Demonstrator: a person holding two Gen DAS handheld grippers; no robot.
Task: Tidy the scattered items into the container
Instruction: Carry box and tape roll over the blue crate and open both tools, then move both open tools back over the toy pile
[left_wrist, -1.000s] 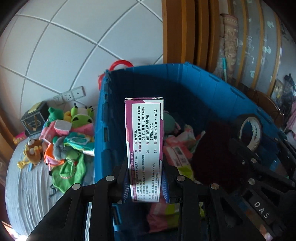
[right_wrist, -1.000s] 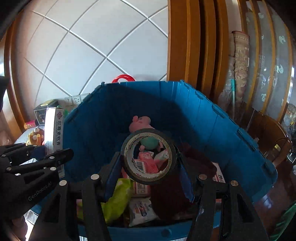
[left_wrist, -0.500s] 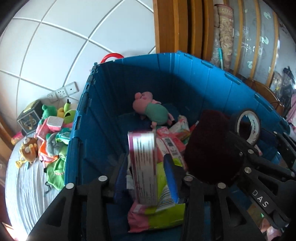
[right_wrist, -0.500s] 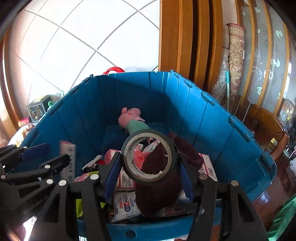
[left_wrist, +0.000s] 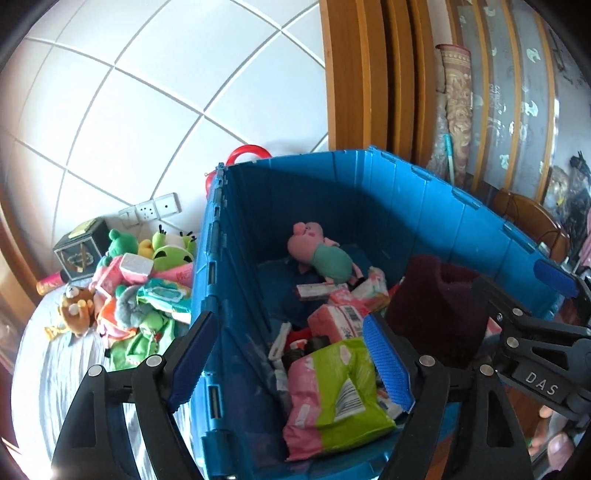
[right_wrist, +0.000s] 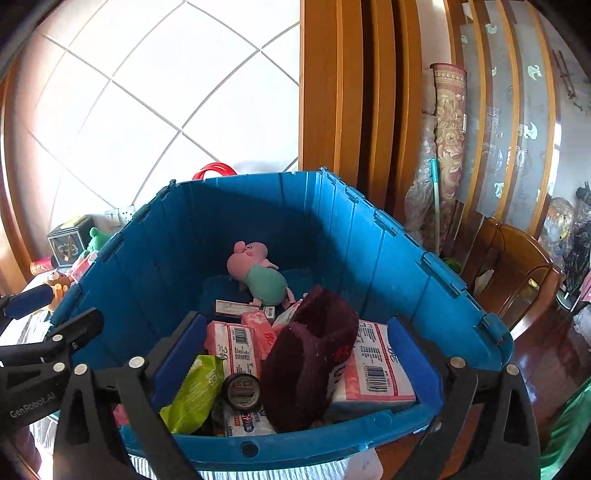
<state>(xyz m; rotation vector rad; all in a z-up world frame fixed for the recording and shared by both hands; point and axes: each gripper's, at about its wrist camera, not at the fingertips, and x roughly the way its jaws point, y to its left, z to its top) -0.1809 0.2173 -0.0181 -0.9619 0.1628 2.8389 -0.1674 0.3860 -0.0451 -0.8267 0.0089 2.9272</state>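
— How far is the tidying now?

— I would say about half. The big blue plastic crate (right_wrist: 369, 236) already holds many things: a pink plush pig in a green shirt (right_wrist: 258, 273) lies near its far wall, and closer to the near wall are a dark maroon knitted hat (right_wrist: 310, 354), a roll of dark tape (right_wrist: 242, 389), a lime-green and pink plastic packet (left_wrist: 332, 395), and pink tissue packs (right_wrist: 231, 345).

— And the grippers?

— The left gripper (left_wrist: 291, 365) has its blue pads wide and still opening, with nothing between them; it hangs over the left wall of the crate. The right gripper (right_wrist: 295, 358) is also opening, very wide, and holds nothing; it is above the near wall of the crate, and the tape roll lies loose inside below it.

— What is left?

— To the left of the crate, on the grey striped cloth (left_wrist: 48, 369), a heap of plush toys and packets (left_wrist: 136, 291) waits: green frogs, a brown bear, wipes. A dark cube-shaped box (left_wrist: 77, 251) stands behind the heap. I think these need several more trips.
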